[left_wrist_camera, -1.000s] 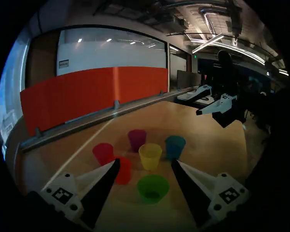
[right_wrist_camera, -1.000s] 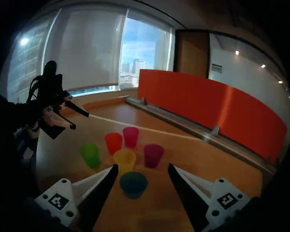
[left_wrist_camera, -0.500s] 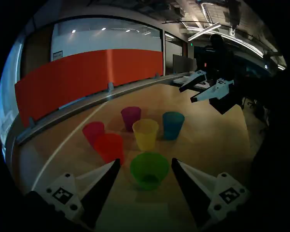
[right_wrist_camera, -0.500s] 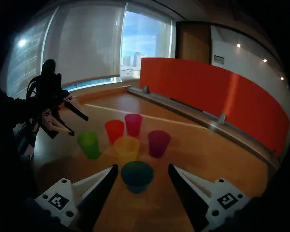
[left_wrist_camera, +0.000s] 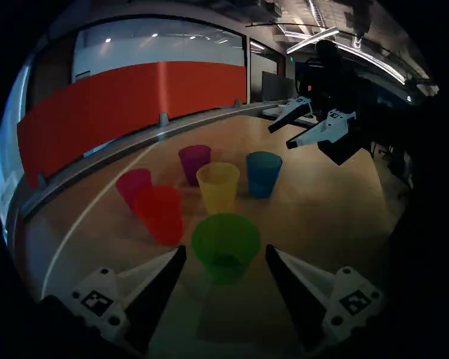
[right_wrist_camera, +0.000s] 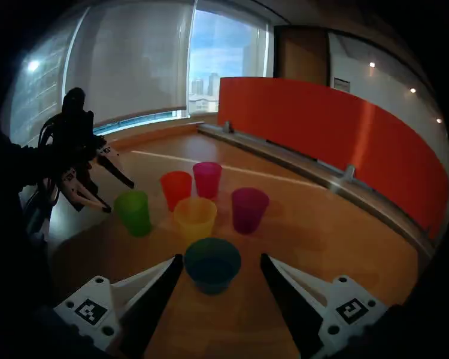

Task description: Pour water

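On the wooden table [left_wrist_camera: 326, 209], six cups cluster mid-frame. The left gripper [left_wrist_camera: 224, 249], fingers apart, flanks the green cup [left_wrist_camera: 225, 239]; the right gripper [right_wrist_camera: 220, 258], likewise apart, flanks the teal cup [right_wrist_camera: 212, 269]. Contents unclear. Both cups sit nearer the fingertips than earlier.

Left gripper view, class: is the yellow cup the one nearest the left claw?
No, the green cup stands nearest the left claw, with the yellow cup farther off behind it.
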